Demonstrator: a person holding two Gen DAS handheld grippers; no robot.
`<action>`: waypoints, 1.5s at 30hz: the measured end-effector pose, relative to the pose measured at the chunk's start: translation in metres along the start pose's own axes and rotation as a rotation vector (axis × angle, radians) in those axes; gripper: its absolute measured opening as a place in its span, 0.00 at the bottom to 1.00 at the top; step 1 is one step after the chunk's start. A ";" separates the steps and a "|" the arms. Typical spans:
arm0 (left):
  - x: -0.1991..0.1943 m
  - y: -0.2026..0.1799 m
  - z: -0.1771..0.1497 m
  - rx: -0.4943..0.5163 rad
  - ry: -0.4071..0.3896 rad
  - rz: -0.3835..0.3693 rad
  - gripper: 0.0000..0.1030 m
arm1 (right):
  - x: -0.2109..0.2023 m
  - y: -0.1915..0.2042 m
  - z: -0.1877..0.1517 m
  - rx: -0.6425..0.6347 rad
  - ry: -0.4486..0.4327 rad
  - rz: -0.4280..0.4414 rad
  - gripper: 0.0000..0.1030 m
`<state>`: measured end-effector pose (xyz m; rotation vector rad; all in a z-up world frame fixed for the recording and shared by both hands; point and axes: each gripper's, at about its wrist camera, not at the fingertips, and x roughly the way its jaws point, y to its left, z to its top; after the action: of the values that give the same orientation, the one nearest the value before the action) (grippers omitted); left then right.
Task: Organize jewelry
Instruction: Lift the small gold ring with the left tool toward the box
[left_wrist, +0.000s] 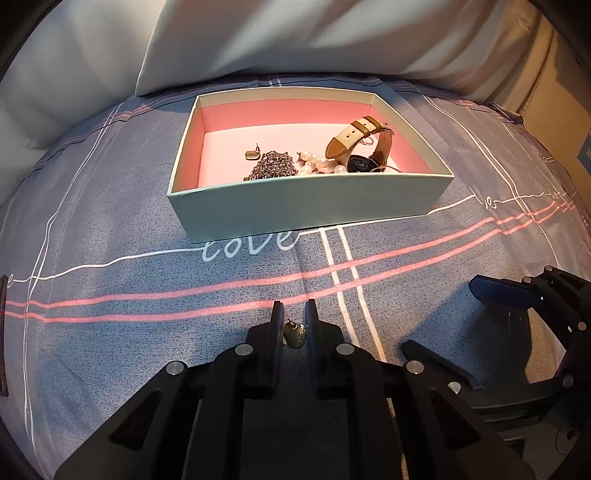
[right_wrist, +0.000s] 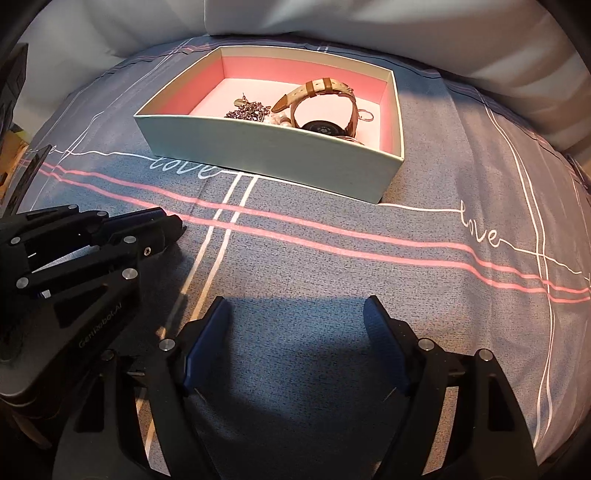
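A pale green box (left_wrist: 295, 206) with a pink inside sits on the bed, also in the right wrist view (right_wrist: 258, 151). In it lie a watch with a tan strap (left_wrist: 364, 147), a pearl string (left_wrist: 317, 164), a dark beaded piece (left_wrist: 273, 168) and a small gold earring (left_wrist: 252, 153). My left gripper (left_wrist: 293, 314) is shut on a small gold earring (left_wrist: 294, 334), low over the bedsheet in front of the box; it shows at the left of the right wrist view (right_wrist: 162, 225). My right gripper (right_wrist: 295, 314) is open and empty over the sheet, right of the left one.
The bed has a grey-blue sheet (left_wrist: 147, 266) with white and pink lines and the word "love". White pillows (left_wrist: 295, 40) lie behind the box. A cardboard box (left_wrist: 561, 92) stands at the far right edge.
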<state>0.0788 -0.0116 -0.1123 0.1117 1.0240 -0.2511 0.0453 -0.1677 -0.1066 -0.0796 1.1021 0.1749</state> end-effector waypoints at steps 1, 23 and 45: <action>0.000 -0.001 0.000 0.001 0.000 0.000 0.12 | 0.000 0.000 0.001 0.000 0.000 -0.002 0.75; -0.004 0.015 0.009 -0.059 0.003 -0.051 0.12 | 0.010 -0.001 0.019 -0.002 -0.009 -0.004 0.75; -0.007 0.014 0.010 -0.070 0.017 -0.062 0.12 | 0.014 0.008 0.025 0.008 -0.026 -0.005 0.67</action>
<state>0.0872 0.0014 -0.1021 0.0186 1.0530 -0.2711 0.0718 -0.1549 -0.1080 -0.0722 1.0764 0.1667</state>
